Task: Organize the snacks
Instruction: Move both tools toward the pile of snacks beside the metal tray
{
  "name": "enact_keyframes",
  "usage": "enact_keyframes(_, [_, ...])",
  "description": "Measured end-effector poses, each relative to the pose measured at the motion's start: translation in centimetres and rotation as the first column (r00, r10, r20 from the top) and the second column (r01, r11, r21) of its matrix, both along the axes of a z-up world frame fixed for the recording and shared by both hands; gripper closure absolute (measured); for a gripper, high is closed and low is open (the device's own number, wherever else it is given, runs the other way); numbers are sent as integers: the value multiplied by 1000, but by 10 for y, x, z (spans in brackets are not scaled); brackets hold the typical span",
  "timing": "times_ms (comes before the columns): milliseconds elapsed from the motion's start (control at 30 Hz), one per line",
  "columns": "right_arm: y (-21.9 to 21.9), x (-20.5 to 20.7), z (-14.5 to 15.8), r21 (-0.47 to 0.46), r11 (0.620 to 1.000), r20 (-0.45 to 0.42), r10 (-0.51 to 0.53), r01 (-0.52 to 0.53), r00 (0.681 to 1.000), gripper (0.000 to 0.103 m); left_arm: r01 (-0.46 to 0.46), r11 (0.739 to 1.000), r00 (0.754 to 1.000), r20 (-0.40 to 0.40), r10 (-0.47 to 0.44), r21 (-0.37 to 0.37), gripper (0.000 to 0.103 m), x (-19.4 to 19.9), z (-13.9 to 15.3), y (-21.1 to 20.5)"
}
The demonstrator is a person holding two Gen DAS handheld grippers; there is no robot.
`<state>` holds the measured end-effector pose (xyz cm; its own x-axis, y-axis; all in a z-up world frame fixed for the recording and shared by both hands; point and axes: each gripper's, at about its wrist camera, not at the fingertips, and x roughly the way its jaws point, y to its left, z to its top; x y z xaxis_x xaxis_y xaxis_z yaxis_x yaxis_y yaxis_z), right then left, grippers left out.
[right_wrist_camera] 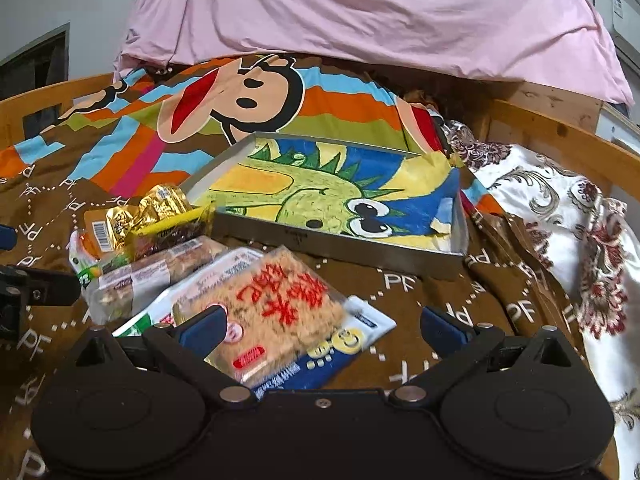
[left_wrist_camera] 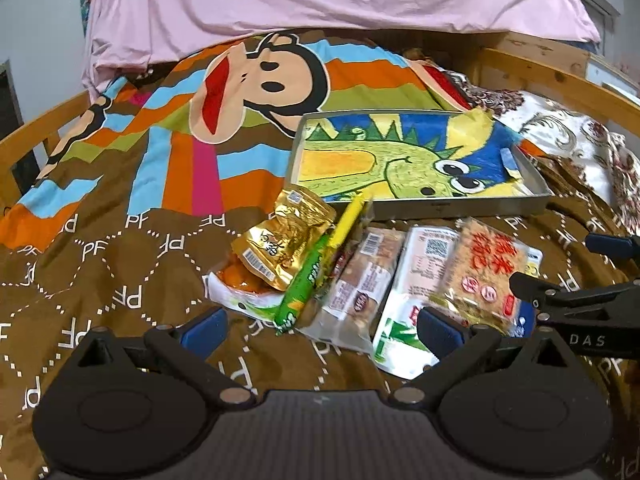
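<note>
Brown bedspread (left_wrist_camera: 120,280) underneath; metal tray (right_wrist_camera: 340,248) beyond both grippers, nothing in it yet — likely the drop spot. Snack pile (left_wrist_camera: 360,272) sits loose just ahead. Right gripper (right_wrist_camera: 320,326) spread wide over the rice cracker pack (right_wrist_camera: 276,300), lining up a grab; left gripper (left_wrist_camera: 320,324) also released — holding nothing.

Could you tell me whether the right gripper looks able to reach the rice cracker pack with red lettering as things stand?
Probably yes: the right gripper is open, and the rice cracker pack lies uncovered on top of the pile, directly between its fingers.

"PF" on bedspread (left_wrist_camera: 120,264); "DAS" on claw (left_wrist_camera: 587,340)
</note>
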<state>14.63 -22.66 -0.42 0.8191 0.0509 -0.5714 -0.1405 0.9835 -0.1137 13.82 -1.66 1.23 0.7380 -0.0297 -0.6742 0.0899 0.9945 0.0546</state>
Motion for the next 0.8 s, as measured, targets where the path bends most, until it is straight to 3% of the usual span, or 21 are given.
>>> enact_keyframes(333, [13, 21, -9, 12, 1000, 22, 26, -26, 999, 1, -10, 999, 1000, -8, 10, 49, 0, 23, 3, 1])
enact_keyframes(800, [18, 31, -30, 48, 996, -16, 71, -70, 997, 1, -23, 995, 999, -39, 27, 98, 0, 36, -2, 2])
